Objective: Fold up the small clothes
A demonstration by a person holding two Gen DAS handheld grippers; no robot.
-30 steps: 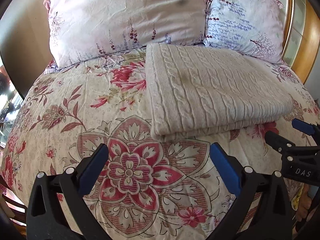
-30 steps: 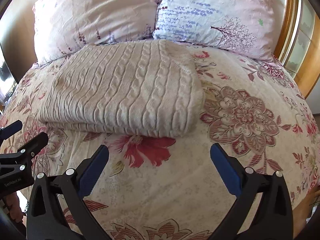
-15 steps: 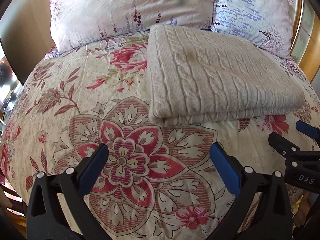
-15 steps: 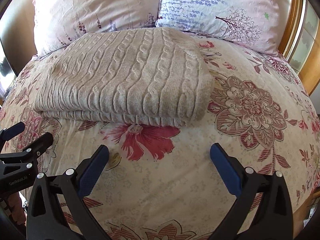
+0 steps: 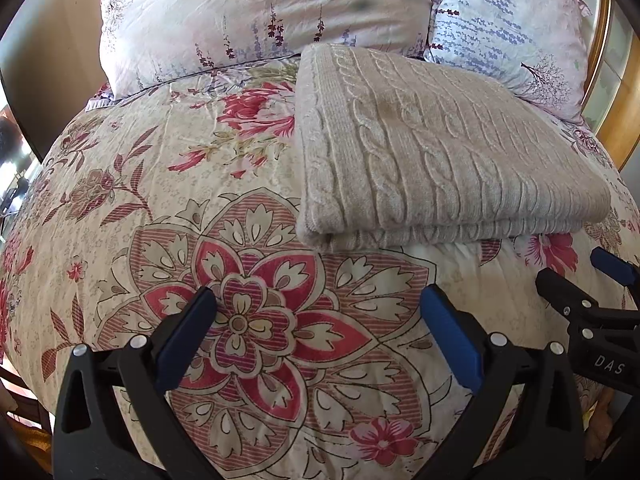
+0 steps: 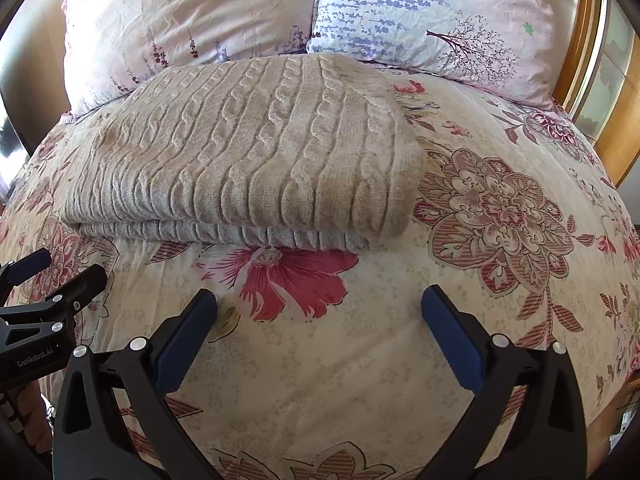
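A beige cable-knit sweater (image 5: 432, 152) lies folded into a flat rectangle on the floral quilt (image 5: 160, 184), its folded edge facing me. It also shows in the right wrist view (image 6: 248, 152). My left gripper (image 5: 318, 332) is open and empty, above the quilt just short of the sweater's near left corner. My right gripper (image 6: 318, 332) is open and empty, above the quilt in front of the sweater's near right part. The right gripper also shows at the right edge of the left wrist view (image 5: 588, 288), and the left gripper at the left edge of the right wrist view (image 6: 52, 276).
Two pillows lie behind the sweater against the headboard: a pink one (image 5: 256, 12) and a bluish-white one (image 5: 508, 28). A wooden bed frame (image 6: 616, 120) rises on the right. The quilt drops away at the left edge (image 5: 24, 264).
Both grippers have moved forward toward the sweater, which now looks larger and nearer. Both stayed open. The sweater has not moved.
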